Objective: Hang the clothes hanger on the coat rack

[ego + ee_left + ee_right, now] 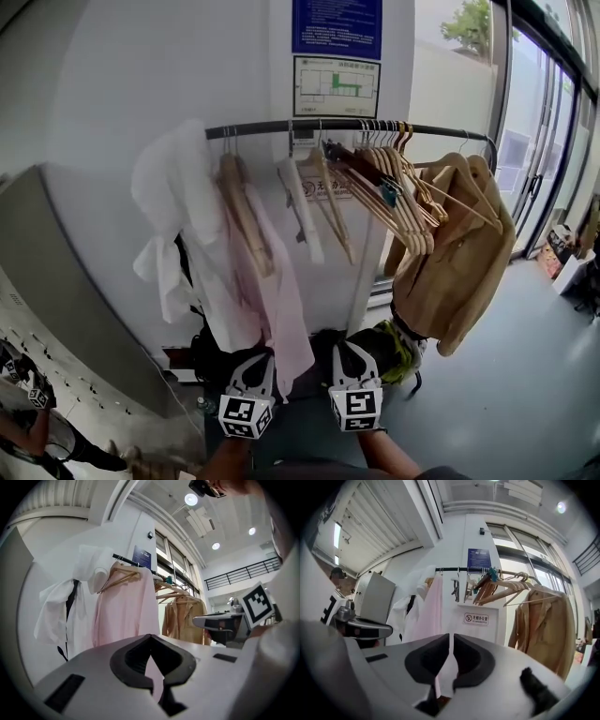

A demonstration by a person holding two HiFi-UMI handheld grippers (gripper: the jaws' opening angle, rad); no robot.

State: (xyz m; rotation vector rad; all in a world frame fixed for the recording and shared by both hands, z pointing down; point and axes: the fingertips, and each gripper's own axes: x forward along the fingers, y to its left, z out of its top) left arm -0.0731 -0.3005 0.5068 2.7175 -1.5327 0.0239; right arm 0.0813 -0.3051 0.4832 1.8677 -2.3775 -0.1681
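A black coat rack rail (281, 127) runs across the head view with several wooden hangers (398, 192) bunched at its right end. Further left, one hanger (246, 211) carries a pink garment and a bare hanger (328, 202) hangs beside it. Both grippers sit low, well below the rail. My left gripper (253, 358) has its jaws together and holds nothing (150, 637). My right gripper (354, 349) has only a hairline slit between its jaws, nothing in it (451, 637). The right gripper view shows the rail (454, 569) and hangers (506, 590) ahead and above.
A white garment (173, 206) hangs at the rail's left end and a tan jacket (464, 253) at its right. A grey cabinet (56, 272) stands to the left, glass doors (539, 141) to the right. A white post with signs (336, 86) stands behind the rack.
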